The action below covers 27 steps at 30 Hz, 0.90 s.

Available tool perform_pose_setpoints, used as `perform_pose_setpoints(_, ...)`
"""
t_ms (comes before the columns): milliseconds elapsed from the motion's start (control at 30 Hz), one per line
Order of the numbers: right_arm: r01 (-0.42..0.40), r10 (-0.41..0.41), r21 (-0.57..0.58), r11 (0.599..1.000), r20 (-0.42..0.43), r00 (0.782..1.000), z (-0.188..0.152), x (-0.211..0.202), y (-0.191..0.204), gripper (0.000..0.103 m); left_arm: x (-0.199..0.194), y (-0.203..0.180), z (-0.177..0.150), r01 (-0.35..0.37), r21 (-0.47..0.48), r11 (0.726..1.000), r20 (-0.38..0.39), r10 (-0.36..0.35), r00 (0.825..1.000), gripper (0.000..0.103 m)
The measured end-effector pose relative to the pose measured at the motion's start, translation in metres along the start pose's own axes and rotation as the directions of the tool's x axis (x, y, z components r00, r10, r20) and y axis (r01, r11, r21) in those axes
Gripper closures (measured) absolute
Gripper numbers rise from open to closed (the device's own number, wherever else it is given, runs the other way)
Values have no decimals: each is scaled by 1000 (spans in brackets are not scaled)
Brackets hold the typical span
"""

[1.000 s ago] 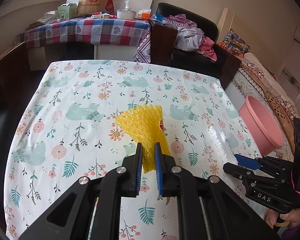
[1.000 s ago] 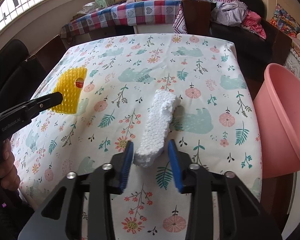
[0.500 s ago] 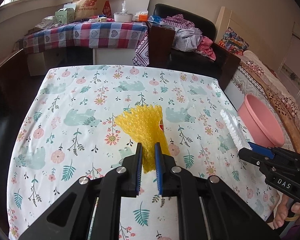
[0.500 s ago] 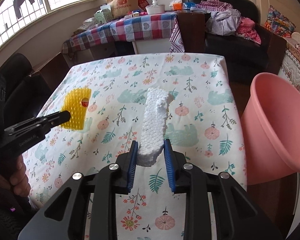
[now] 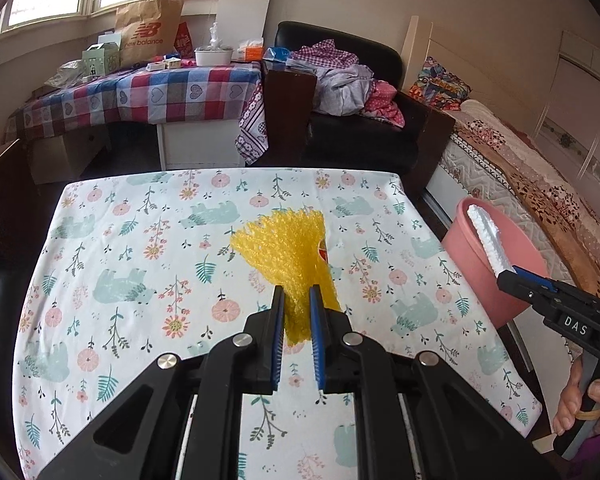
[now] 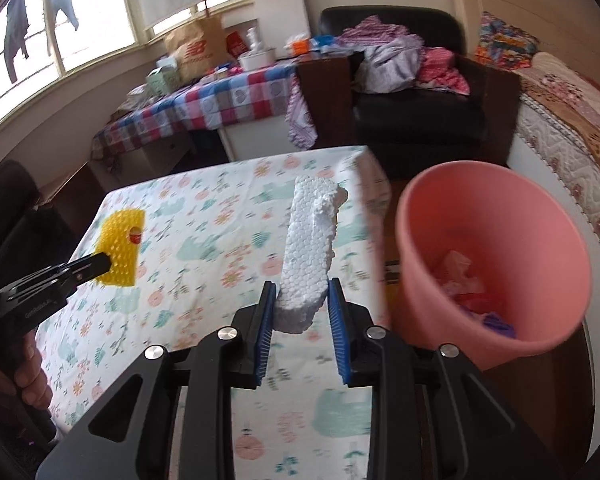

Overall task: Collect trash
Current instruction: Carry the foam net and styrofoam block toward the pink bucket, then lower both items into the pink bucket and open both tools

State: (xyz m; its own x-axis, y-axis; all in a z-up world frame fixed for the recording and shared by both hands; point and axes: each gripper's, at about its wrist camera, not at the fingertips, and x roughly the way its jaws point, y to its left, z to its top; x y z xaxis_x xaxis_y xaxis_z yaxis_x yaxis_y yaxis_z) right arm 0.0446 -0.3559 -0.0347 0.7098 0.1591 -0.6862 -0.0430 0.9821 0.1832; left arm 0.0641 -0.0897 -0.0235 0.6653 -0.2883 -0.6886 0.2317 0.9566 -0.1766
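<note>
My left gripper (image 5: 297, 296) is shut on a yellow foam net sleeve (image 5: 288, 252), held just above the floral table (image 5: 140, 264); the sleeve (image 6: 122, 244) also shows at the left of the right wrist view. My right gripper (image 6: 302, 294) is shut on a long white styrofoam piece (image 6: 310, 240), lifted off the table beside the pink bucket (image 6: 420, 216). In the left wrist view the styrofoam (image 5: 488, 240) sticks up in front of the bucket (image 5: 472, 272). The bucket holds some crumpled trash (image 6: 464, 280).
A black armchair (image 6: 412, 136) piled with clothes stands beyond the table's far edge. A checked side table (image 5: 140, 96) with a paper bag and boxes is at the back left. A bed (image 5: 540, 184) runs along the right, behind the bucket.
The right gripper closed on the styrofoam, lifted it off the table and carried it right, toward the bucket. The left gripper rose a little with the yellow sleeve.
</note>
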Motion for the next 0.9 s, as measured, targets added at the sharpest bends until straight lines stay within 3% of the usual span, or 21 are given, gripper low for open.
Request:
perform_pose_setpoints(267,103,-109,137,985,36,993,0,-14,-65,76,13,-38,17,51,68,996,-1,-51,999,92)
perform_pose_setpoints(500,155,-162,221,963,15,987,-5,-10,-103,76,26,-77,24,116,115,987,-18,-115,993,92)
perform_pose_setpoints(900,190,-199,263,946,6,980,-8,-1,-128,76,37,-138,50,234,184,955,-22,-234,972,92)
